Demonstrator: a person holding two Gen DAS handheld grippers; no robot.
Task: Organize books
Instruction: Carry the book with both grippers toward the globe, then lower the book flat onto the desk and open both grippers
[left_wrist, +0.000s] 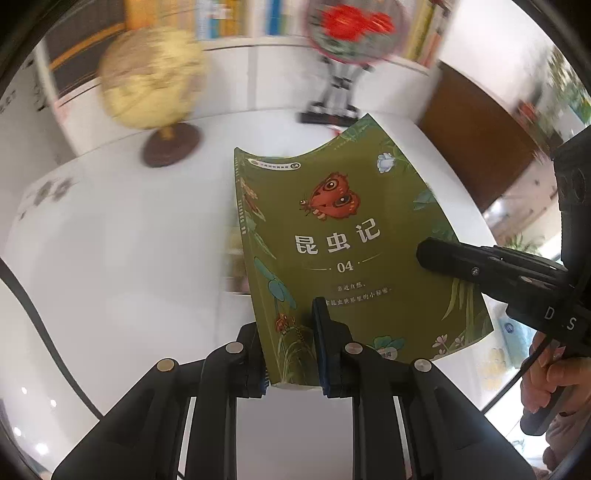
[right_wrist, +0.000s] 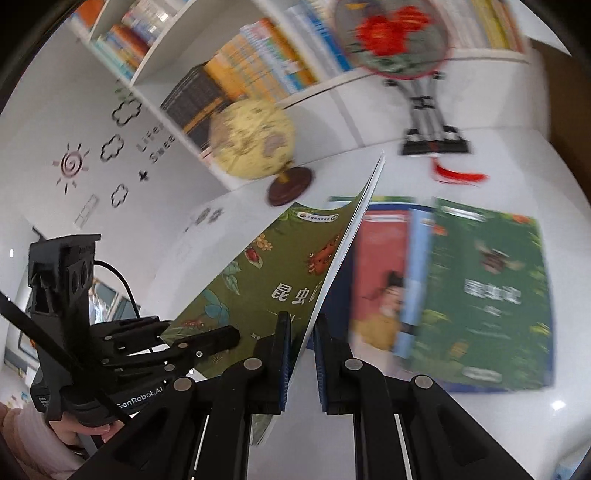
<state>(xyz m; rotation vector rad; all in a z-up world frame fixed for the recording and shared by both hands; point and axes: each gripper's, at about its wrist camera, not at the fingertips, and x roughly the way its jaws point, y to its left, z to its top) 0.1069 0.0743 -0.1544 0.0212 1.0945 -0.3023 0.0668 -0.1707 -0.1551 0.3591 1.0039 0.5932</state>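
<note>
Olive-green paperback with a butterfly on its cover, volume 04 (left_wrist: 343, 240), is off the white surface (left_wrist: 122, 240), carried between both claws. Left claw (left_wrist: 291, 354) is clenched on the book's bottom edge near the spine. Right claw (right_wrist: 301, 354) is clenched on the long open edge of the pages, seen edge-on from its own camera. Cover bows a little at the top corner.

On the surface to the right lie the other books: a darker green paperback of the same series (right_wrist: 487, 291) on top, overlapping a red-covered book (right_wrist: 380, 266) with a blue one between. A yellow globe on a dark wooden base (right_wrist: 255, 144) and a round red-flowered fan on a stand (right_wrist: 399, 37) sit near the back, just under the white bookshelf (right_wrist: 258, 55).

Judgement: mid-carry. To do it well, keep both grips firm and moving together so the pages do not twist, swing clear of globe and fan stand, lower flat and square onto the stack before letting go.
</note>
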